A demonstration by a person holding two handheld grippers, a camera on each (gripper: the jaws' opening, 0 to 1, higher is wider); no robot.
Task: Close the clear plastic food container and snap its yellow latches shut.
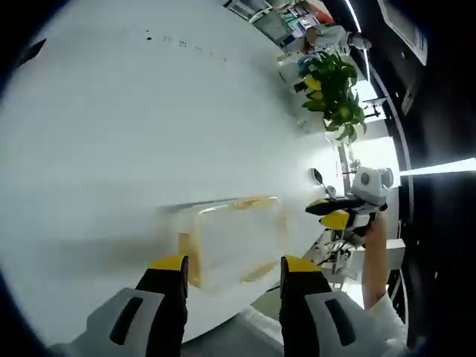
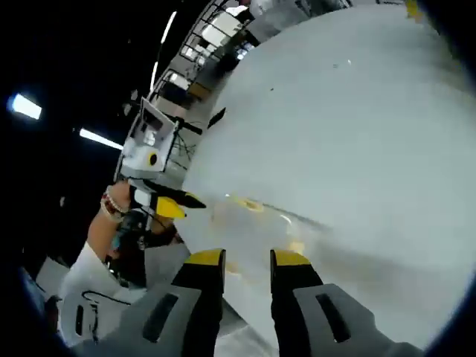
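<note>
In the left gripper view, the left hand-held gripper (image 1: 233,269) rises from the bottom edge – 2 black jaws with yellow tips, set well apart and holding nothing. Just beyond the tips lies the clear plastic food container (image 1: 236,242), a rounded rectangular box, blurred, with yellow latches (image 1: 187,256) along its sides. It sits near the edge of a smooth white worktop (image 1: 149,126). To the right, the right hand-held gripper (image 1: 335,214) hangs beside the container, gripped by a hand (image 1: 375,234) in a white sleeve; its yellow-tipped jaws look close together. Farther back stands a leafy green plant (image 1: 335,89), with bright windows behind it.

In the right gripper view, the right hand-held gripper (image 2: 248,258) shows its own 2 yellow-tipped jaws – a narrow gap between them, nothing held. The container (image 2: 256,216) is a faint, glossy blur just ahead on the worktop (image 2: 357,111). To the left, the left hand-held gripper (image 2: 172,204) comes in, held by a hand (image 2: 111,219) wearing a beaded bracelet. The room behind is dark, with strip ceiling lights (image 2: 100,137).
</note>
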